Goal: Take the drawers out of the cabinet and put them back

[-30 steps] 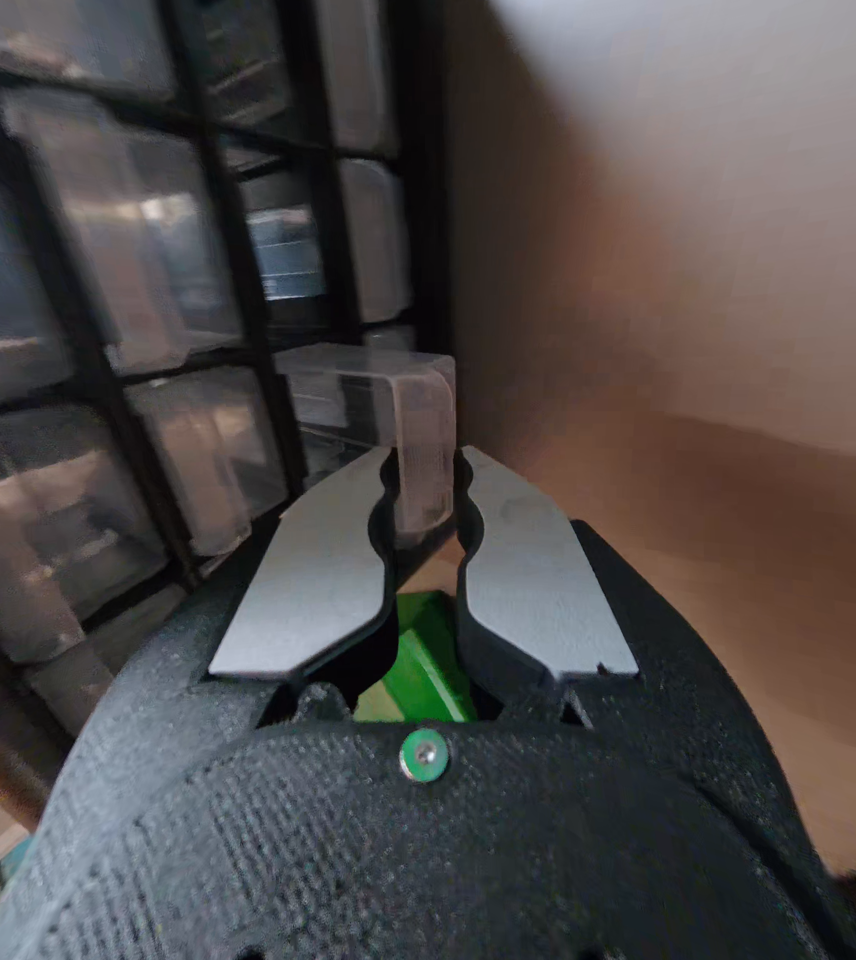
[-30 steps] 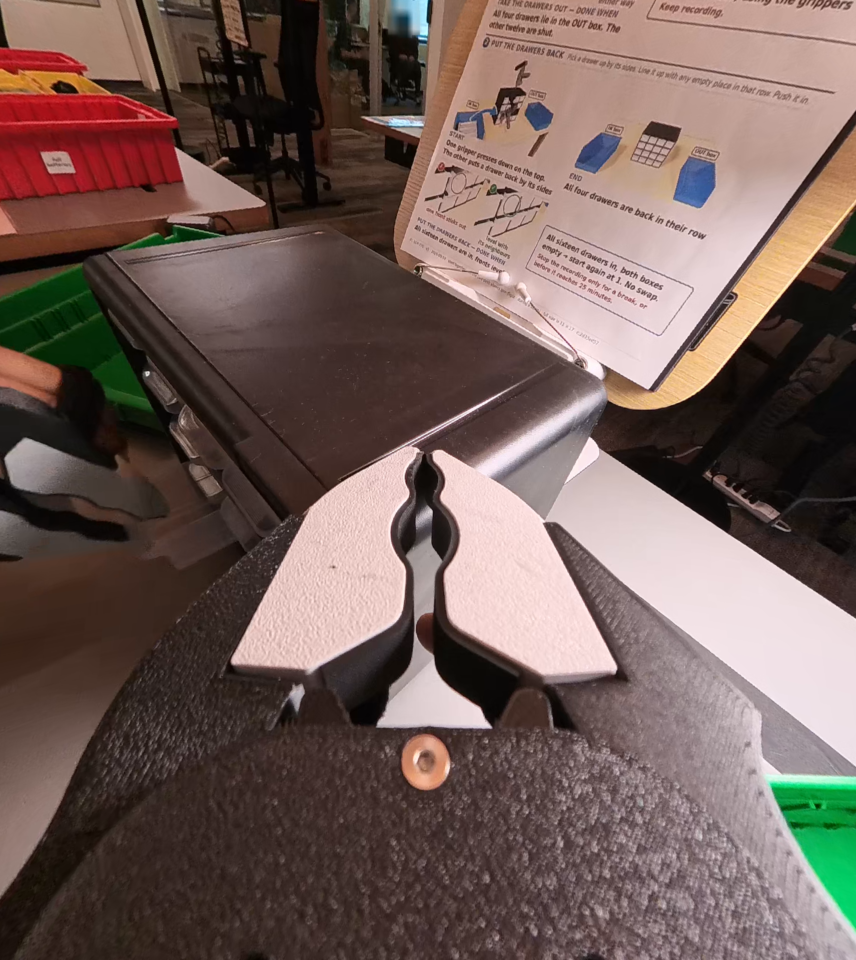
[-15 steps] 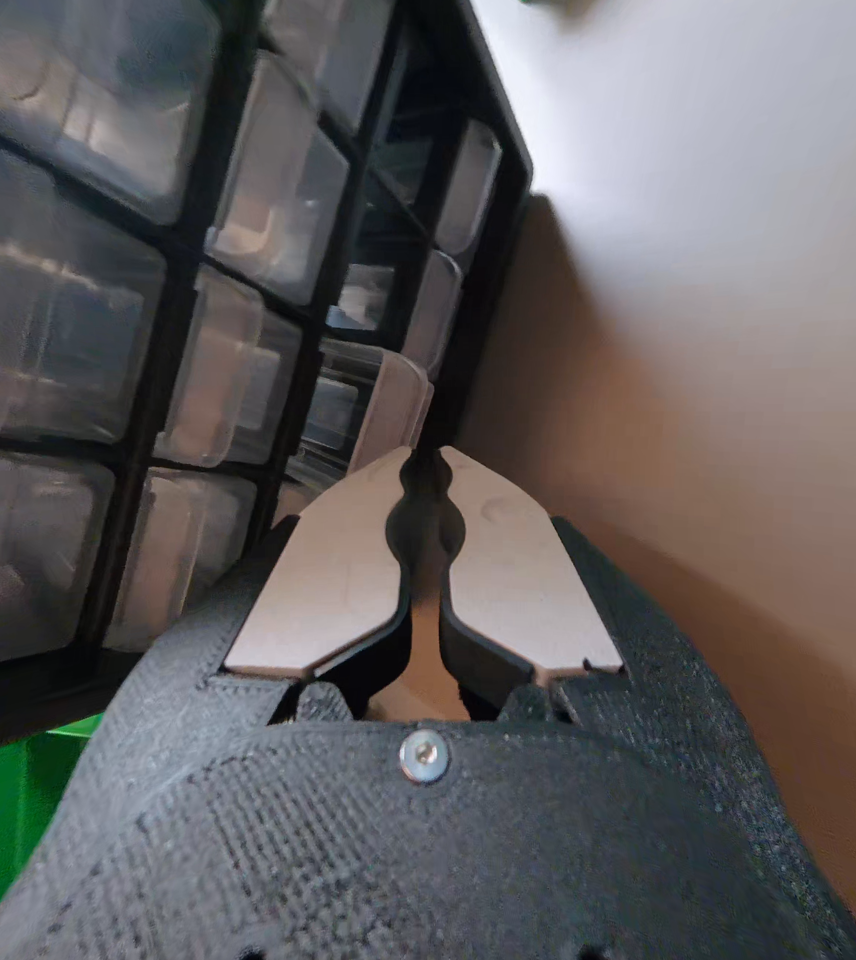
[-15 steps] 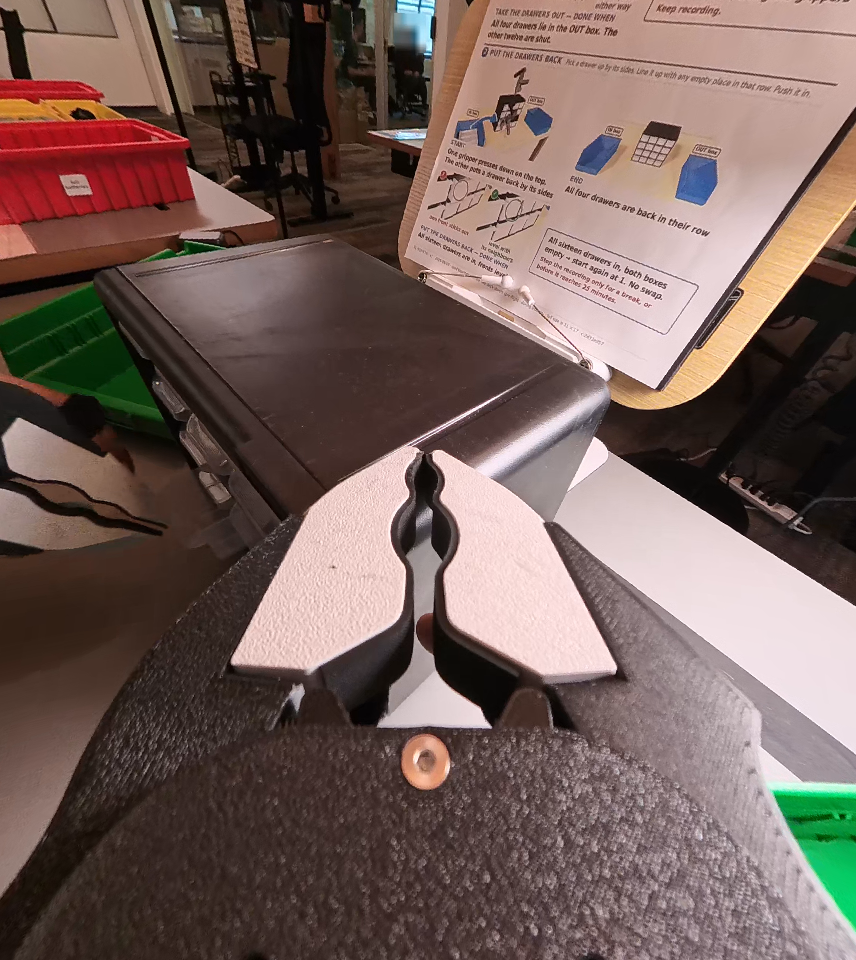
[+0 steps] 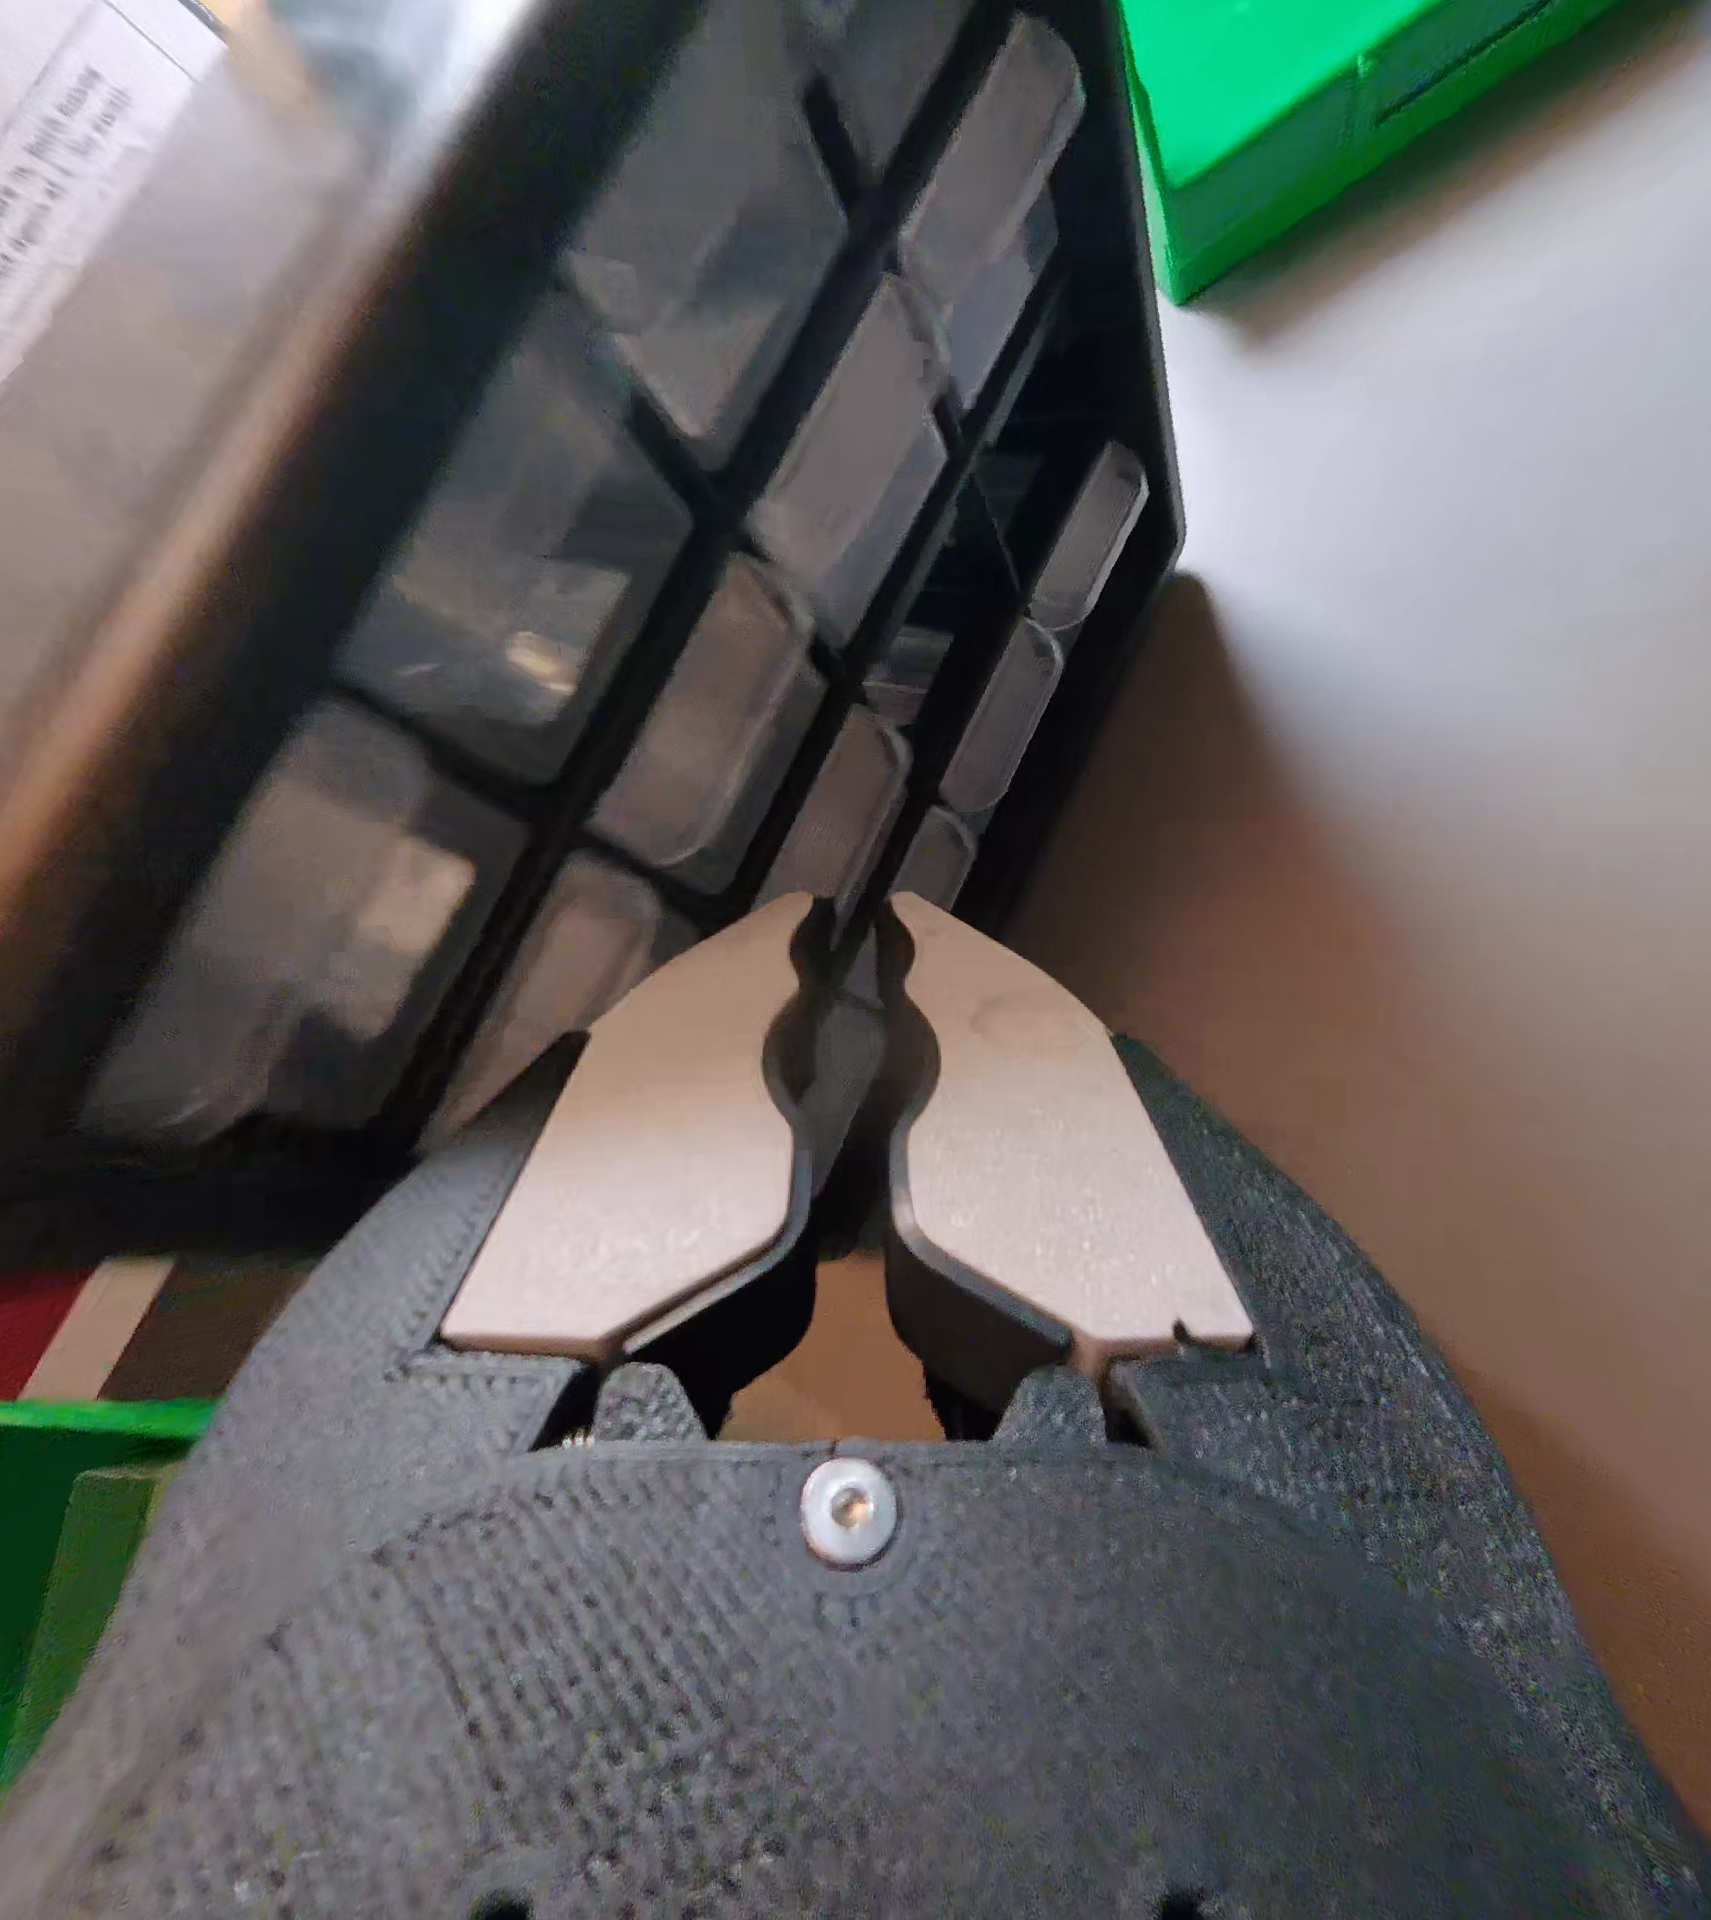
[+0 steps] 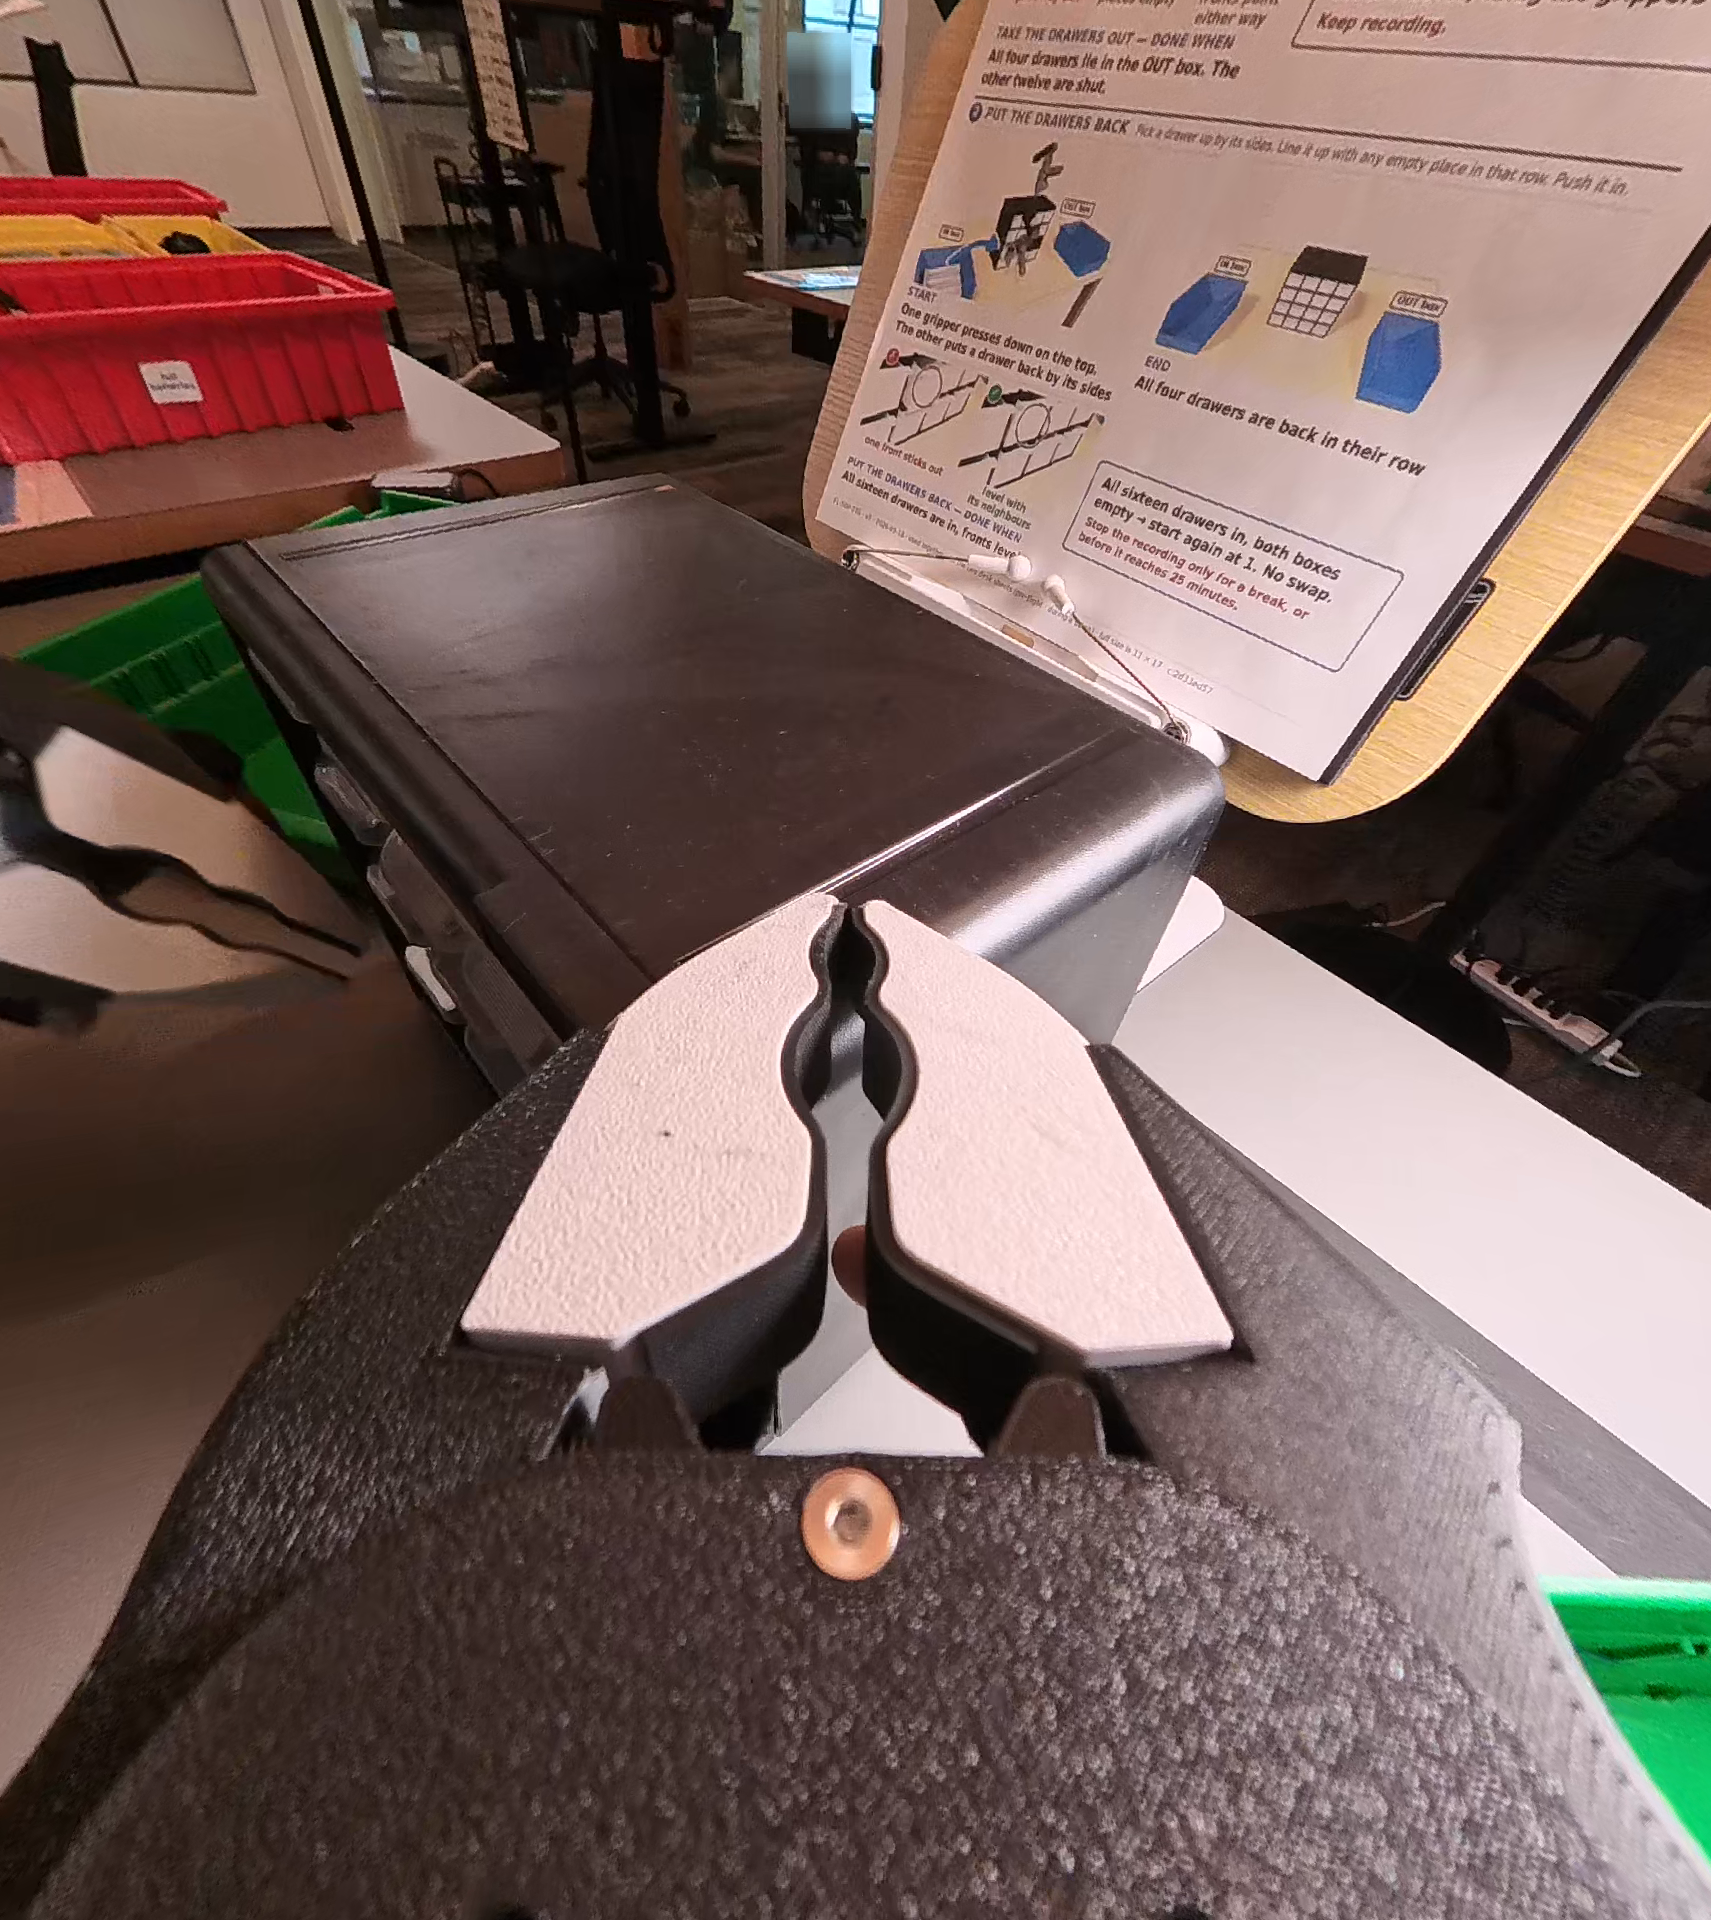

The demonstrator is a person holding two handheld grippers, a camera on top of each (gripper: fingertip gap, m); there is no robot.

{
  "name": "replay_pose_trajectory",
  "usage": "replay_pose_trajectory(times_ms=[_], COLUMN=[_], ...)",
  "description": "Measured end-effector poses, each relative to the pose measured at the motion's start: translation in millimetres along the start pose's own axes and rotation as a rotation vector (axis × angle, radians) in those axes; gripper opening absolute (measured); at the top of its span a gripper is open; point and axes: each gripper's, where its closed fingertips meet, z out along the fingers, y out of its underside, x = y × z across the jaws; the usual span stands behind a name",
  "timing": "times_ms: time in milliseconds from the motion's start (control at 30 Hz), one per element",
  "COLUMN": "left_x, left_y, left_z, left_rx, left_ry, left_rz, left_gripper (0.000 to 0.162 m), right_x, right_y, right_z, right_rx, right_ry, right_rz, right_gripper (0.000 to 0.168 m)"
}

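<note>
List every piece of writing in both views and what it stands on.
I will not quote the wording; here is what bears it.
White printed instruction sheet on the wooden board: readable, with diagrams.
Small white label on the red plastic bin: small print.
White paper sheet, left wrist view: blurred.

Cabinet [image 6: 726, 717] between two bins [image 6: 176, 665], on table [image 6: 1402, 1122].

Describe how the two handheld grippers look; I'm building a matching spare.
Both match: the left gripper and right gripper have a black, rough-textured printed body, two pale grey flat fingers with wavy black-edged inner faces, and one round metal screw centred behind them. No cables or sleeves show.
</note>
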Motion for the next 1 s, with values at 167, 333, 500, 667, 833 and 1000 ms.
replay_pose_trajectory(times_ms=[167, 333, 500, 667, 833, 1000], left_x=[-70, -158, -202, -203, -195, -178], left_y=[18, 87, 213, 294, 321, 319], left_z=[-62, -104, -120, -117, -103, -100], left_rx=[-0.004, -0.224, -0.678, -0.993, -1.146, -1.185], left_ry=[-0.016, -0.102, -0.090, 0.009, 0.094, 0.174], left_rz=[-0.094, -0.110, 0.004, 0.116, 0.176, 0.174], left_gripper=[0.013, 0.021, 0.037, 0.042, 0.030, 0.008], right_x=[0, 0, 0, 0, 0, 0], right_y=[0, 0, 0, 0, 0, 0], right_z=[0, 0, 0, 0, 1, 1], right_rx=[0.000, -0.006, -0.002, 0.006, 0.019, 0.018], right_ry=[-0.001, 0.007, 0.004, -0.006, -0.027, -0.028], right_rz=[0.002, -0.006, 0.002, 0.012, 0.033, 0.031], right_gripper=[0.000, 0.000, 0.000, 0.000, 0.000, 0.000])
